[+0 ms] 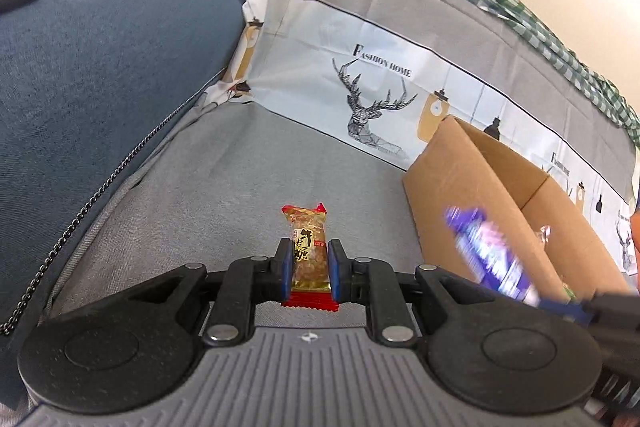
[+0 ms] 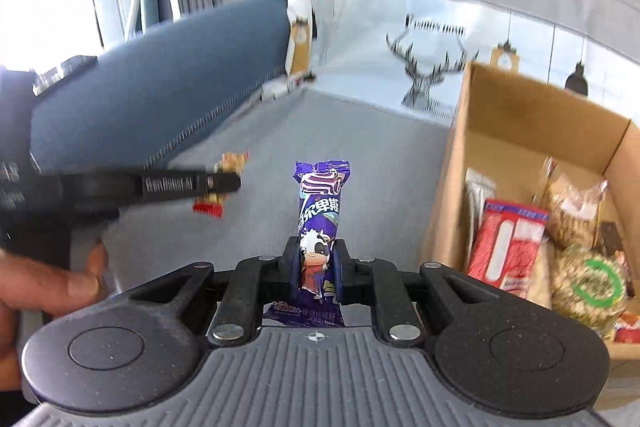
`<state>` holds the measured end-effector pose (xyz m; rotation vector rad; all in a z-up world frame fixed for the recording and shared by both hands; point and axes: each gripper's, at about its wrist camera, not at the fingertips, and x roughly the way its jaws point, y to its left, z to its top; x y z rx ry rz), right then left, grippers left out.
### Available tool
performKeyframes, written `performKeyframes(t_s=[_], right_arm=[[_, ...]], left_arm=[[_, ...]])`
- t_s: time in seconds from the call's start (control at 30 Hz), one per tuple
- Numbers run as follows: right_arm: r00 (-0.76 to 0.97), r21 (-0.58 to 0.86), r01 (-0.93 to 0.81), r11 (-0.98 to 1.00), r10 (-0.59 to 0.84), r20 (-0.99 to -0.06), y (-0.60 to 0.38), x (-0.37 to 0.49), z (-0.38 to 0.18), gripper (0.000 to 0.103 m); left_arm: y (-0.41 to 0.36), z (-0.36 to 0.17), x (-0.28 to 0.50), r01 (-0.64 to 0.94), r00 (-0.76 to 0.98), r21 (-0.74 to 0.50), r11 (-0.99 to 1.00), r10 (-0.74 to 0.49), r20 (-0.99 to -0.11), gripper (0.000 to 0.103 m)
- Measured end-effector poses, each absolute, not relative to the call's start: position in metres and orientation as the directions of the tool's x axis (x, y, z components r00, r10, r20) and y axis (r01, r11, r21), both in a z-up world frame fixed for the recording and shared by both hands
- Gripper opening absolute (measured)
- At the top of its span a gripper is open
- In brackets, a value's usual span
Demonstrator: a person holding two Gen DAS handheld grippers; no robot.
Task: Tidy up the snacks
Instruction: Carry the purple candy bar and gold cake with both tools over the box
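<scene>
Snacks are being carried toward the cardboard box (image 2: 532, 131): the left gripper (image 1: 308, 267) is pinching a red-and-gold nougat candy (image 1: 306, 247), the right gripper (image 2: 318, 269) a purple milk candy (image 2: 320, 211). Next, each probably needs lowering over the open box before releasing.

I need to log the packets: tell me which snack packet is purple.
The purple packet with the cartoon cow, clamped upright in the right gripper. The left gripper holds a red-and-gold candy; the packets in the cardboard box are red or clear.
</scene>
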<state>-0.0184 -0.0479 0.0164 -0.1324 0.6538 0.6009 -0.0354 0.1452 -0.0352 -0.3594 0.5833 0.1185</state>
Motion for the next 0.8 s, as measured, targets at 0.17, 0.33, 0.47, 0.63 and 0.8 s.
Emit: performKeyframes(t_s=[0.17, 0.33, 0.47, 0.63, 0.8], right_arm=[[0.677, 0.109, -0.547, 0.83, 0.515, -0.526, -0.076, -0.022, 0.035, 0.017], [0.72, 0.115, -0.504, 0.856, 0.49, -0.491, -0.109, -0.017, 0.04, 0.017], [0.762, 0.108, -0.448, 0.887, 0.442, -0.474, -0.138, -0.012, 0.041, 0.017], [0.797, 0.143, -0.369, 0.918, 0.392, -0.459, -0.172, -0.003, 0.042, 0.017], [0.817, 0.213, -0.284, 0.935, 0.352, -0.456, -0.199, 0.005, 0.043, 0.017]], left_arm=[[0.137, -0.028, -0.048, -0.202, 0.849, -0.272, 0.941, 0.03, -0.527, 0.019], [0.131, -0.021, -0.054, -0.202, 0.845, -0.263, 0.943, 0.033, -0.533, 0.019], [0.12, -0.013, -0.057, -0.195, 0.835, -0.256, 0.947, 0.024, -0.55, 0.019], [0.101, 0.008, -0.058, -0.168, 0.842, -0.258, 0.952, 0.003, -0.539, 0.019], [0.076, 0.036, -0.049, -0.129, 0.851, -0.238, 0.963, -0.016, -0.524, 0.019]])
